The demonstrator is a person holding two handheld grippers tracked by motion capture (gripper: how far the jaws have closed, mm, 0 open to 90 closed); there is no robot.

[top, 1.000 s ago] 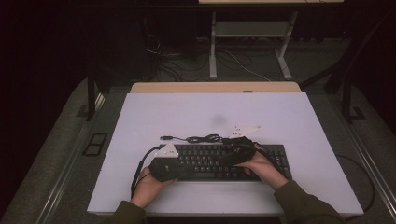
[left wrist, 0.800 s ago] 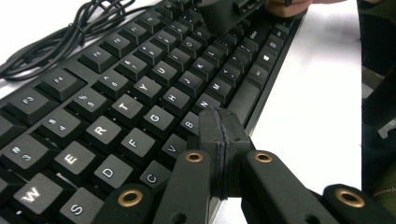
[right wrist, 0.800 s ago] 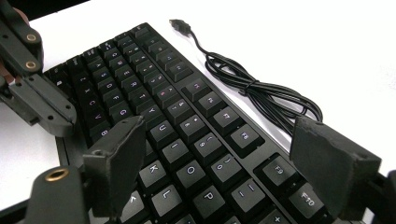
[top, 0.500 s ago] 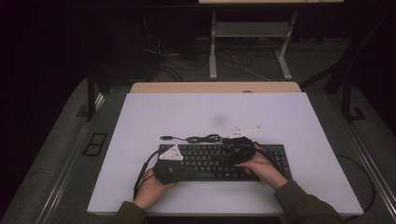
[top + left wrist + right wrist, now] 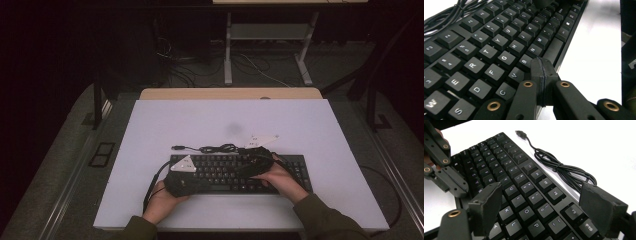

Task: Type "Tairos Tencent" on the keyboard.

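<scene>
A black keyboard (image 5: 225, 172) lies on the white table (image 5: 225, 120), and both grippers are over it. My left gripper (image 5: 192, 184) is over the keyboard's left part. In the left gripper view its jaws are pressed together with nothing between them; the left gripper (image 5: 541, 67) has its tip just above the keyboard (image 5: 486, 50), near the V and B keys. My right gripper (image 5: 246, 167) hovers over the right part. In the right gripper view the right gripper (image 5: 541, 205) stands open, its pads (image 5: 486, 207) wide apart above the K, O and P keys of the keyboard (image 5: 524, 185).
The keyboard's black cable (image 5: 564, 170) lies coiled on the table behind it, its USB plug (image 5: 520, 133) loose. That cable (image 5: 217, 148) sits just beyond the keyboard's far edge. A wooden tabletop edge (image 5: 230, 93) borders the far side.
</scene>
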